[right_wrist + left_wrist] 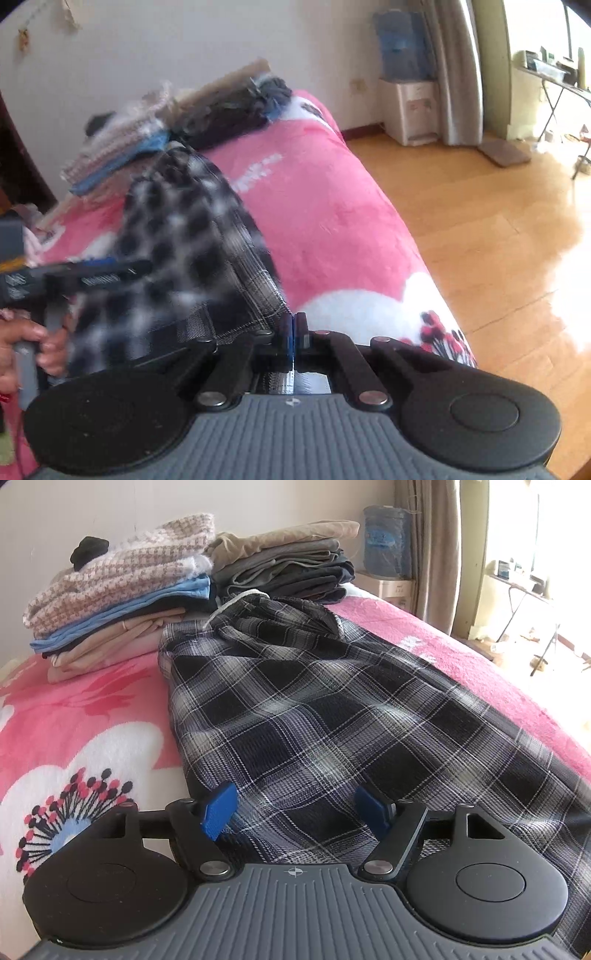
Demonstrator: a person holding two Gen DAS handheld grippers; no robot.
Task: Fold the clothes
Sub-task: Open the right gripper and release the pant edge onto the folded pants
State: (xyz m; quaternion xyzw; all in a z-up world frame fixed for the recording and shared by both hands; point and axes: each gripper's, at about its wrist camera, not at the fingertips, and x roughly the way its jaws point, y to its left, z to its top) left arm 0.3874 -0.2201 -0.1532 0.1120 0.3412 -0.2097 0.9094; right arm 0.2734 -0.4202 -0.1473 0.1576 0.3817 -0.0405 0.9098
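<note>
Right tool seemingly pinches plaid garment on pink blanket.

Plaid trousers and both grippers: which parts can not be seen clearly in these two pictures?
- Plaid trousers, left wrist view: the near end is hidden under the open left gripper and its body.
- Plaid trousers, right wrist view: motion blur smears the pattern and folds.
- Right gripper: shut on the trousers' edge; how much cloth lies between the fingers is hidden.
- Folded clothes stacks, right wrist view: too blurred to count.
</note>
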